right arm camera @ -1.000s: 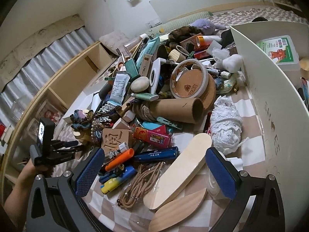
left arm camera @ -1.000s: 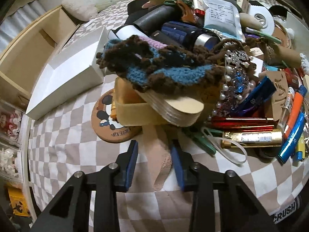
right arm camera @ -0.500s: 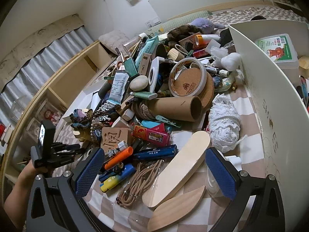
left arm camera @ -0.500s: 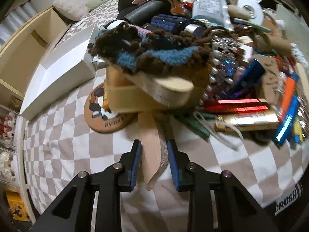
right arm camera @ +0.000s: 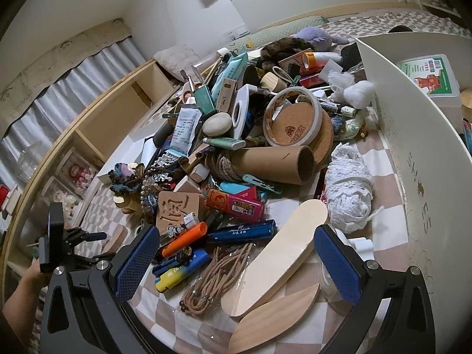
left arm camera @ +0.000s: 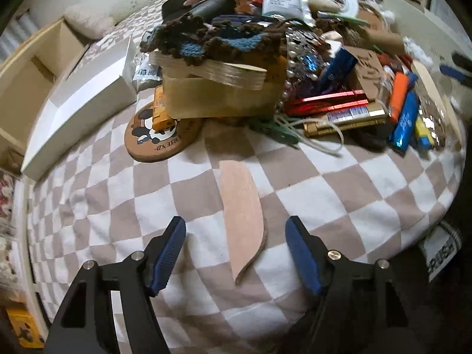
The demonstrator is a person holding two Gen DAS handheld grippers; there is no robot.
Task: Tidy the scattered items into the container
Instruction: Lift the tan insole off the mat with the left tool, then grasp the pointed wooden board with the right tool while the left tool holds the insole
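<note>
Two pairs of jaws to cover, so starting with the left gripper: spreading apart right now, pads clear on both sides of a flat pinkish curved strip. Not pinching it at all, just leaving it loose on the checkered cloth, pointing up toward the pile.

Moving outward: sitting just short of a round cork coaster and a wooden box buried under crochet, with a shallow white tray off to the side.

Over on the right gripper: gaping wide, holding nothing, hovering above a pale wooden oval board and a bundle of cord.

Guessing the step: dealing with the strip, not yet binned. Still lying well apart from the big white container, way across the heap on the far side.

Next move, probably: closing back across the strip's narrow width, pressing down into the soft cloth to catch those thin edges, then lifting high enough for clearing the clutter. Or maybe letting the right side start on that oval board, being so near the container wall already.
</note>
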